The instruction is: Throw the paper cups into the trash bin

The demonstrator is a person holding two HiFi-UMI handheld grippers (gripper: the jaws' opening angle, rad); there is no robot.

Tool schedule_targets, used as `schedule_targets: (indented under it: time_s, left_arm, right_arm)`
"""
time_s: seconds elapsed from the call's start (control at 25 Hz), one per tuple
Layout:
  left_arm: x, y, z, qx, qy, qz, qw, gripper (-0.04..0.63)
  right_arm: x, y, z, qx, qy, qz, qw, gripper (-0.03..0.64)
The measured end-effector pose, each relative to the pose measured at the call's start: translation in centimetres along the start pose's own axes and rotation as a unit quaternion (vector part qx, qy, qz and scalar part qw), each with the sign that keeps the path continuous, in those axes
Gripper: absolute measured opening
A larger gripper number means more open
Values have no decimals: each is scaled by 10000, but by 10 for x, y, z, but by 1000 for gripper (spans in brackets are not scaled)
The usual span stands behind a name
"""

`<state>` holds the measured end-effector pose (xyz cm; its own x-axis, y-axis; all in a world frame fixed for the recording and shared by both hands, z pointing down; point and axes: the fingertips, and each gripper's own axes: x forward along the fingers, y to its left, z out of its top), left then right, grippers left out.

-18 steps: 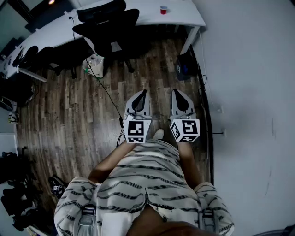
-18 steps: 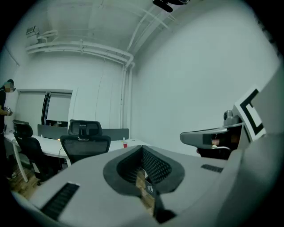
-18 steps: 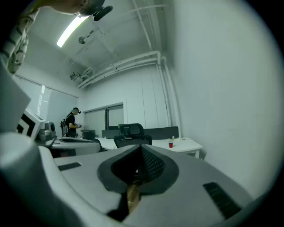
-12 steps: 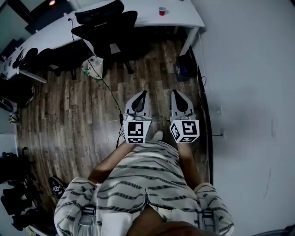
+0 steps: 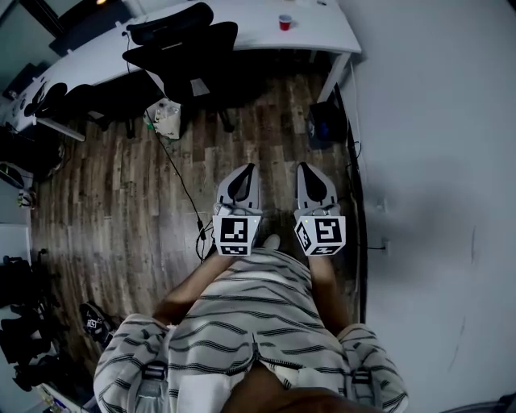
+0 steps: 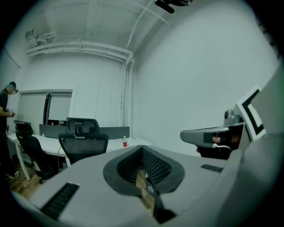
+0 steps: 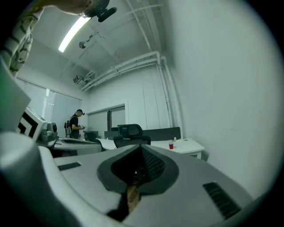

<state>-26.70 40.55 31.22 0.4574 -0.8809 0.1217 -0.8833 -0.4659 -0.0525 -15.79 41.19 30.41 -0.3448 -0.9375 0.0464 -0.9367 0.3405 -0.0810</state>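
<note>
White desk (image 5: 322, 28), red cup (image 5: 285, 22) upright

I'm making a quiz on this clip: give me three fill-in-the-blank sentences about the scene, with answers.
The cup on the white desk is ___ in colour. The chair at that desk is ___ in colour. The left claw and right claw are both ___, holding nothing. Answers: red; black; shut.

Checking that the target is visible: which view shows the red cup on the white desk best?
Head view: the red cup stands clear on the white desk, seen from above. Both gripper views show it only as a tiny red speck, side on.
</note>
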Motion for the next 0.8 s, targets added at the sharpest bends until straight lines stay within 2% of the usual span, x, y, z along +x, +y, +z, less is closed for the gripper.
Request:
schedule_targets:
  time_s: [0.48,0.8]
  left_arm:
    - [28,-2,-13,-56,178,0,9998,25]
    - [77,20,-13,-162,129,-15,9998,24]
  right_arm:
    - [24,-16,-13,-1,196,107,9997,9]
    - [71,-34,-11,-97,259,106,9996,9]
